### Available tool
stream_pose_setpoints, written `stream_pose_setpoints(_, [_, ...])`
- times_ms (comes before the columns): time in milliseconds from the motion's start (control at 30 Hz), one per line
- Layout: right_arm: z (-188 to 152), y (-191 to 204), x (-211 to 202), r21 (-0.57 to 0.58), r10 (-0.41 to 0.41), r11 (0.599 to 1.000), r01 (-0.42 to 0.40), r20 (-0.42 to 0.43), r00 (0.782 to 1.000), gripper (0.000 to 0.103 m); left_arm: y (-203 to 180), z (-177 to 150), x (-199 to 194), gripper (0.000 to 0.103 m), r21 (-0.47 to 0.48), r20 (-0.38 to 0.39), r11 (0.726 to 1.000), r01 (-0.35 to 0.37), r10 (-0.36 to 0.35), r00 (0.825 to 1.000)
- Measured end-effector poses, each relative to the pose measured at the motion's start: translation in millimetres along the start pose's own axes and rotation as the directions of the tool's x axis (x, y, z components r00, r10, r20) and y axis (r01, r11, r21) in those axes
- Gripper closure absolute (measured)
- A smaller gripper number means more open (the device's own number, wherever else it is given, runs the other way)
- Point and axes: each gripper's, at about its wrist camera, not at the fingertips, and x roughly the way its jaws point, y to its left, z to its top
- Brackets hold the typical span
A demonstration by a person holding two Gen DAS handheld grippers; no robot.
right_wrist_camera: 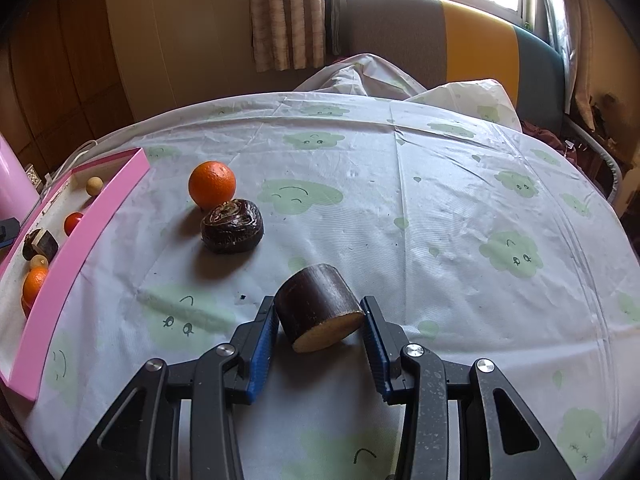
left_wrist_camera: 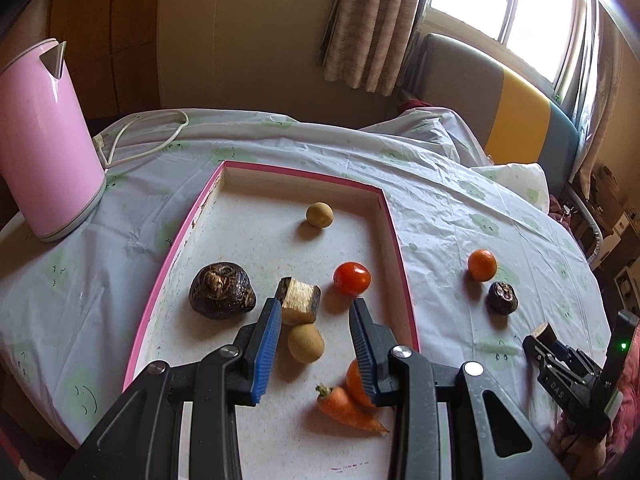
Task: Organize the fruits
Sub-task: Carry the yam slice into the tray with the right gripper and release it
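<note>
My left gripper (left_wrist_camera: 316, 306) is open and empty above a pink-rimmed tray (left_wrist_camera: 394, 216). The tray holds a dark water chestnut (left_wrist_camera: 222, 288), a sugarcane piece (left_wrist_camera: 300, 300), a red tomato (left_wrist_camera: 352, 278), two brown longans (left_wrist_camera: 319, 214) (left_wrist_camera: 305, 342), an orange (left_wrist_camera: 354, 384) and a carrot (left_wrist_camera: 346, 410). My right gripper (right_wrist_camera: 320, 308) is shut on a dark sugarcane chunk (right_wrist_camera: 318, 306) just above the cloth; it also shows in the left wrist view (left_wrist_camera: 540, 340). An orange (right_wrist_camera: 212, 184) and a water chestnut (right_wrist_camera: 232, 226) lie on the cloth beside the tray (right_wrist_camera: 80, 240).
A pink kettle (left_wrist_camera: 44, 140) with a white cord (left_wrist_camera: 148, 140) stands at the tray's far left. The round table wears a white cloth with green cloud prints (right_wrist_camera: 400, 208). A padded bench (right_wrist_camera: 460, 48) and curtains stand behind it.
</note>
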Motion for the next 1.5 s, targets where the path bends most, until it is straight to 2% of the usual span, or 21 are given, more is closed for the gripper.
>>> stream_pose_setpoints(700, [2,8,-2,-0.038,-0.046,0.998,0.045,-0.023,0.999,0.061,7,-27,-13,0.067,0.025,-0.01,1.0,0.01,-0.01,1.0])
stream_pose_setpoints(800, [3,7,-4,-0.016,-0.034,0.999,0.033,-0.038,0.999,0.062,9,-30,-14,0.067,0.026,-0.012,1.0,0.007,-0.007,1.0])
stream_pose_setpoints(933, [4,11,-12,0.01,0.015,1.0,-0.015,-0.052,0.999,0.062,13,-33,-14,0.067,0.022,-0.009,1.0,0.005,-0.004,1.0])
stream_pose_setpoints(1200, [5,50,-21,-0.054,0.105,0.993,-0.109,-0.065,0.992,0.062,21,-36,-15,0.067,0.009,-0.014,1.0,-0.001,0.002,1.0])
stream_pose_setpoints(1500, [24,107,-36,-0.148,0.262,0.952,-0.269,-0.065,0.963,0.062,27,-36,-20,0.067,0.01,-0.004,1.0,-0.008,0.008,1.0])
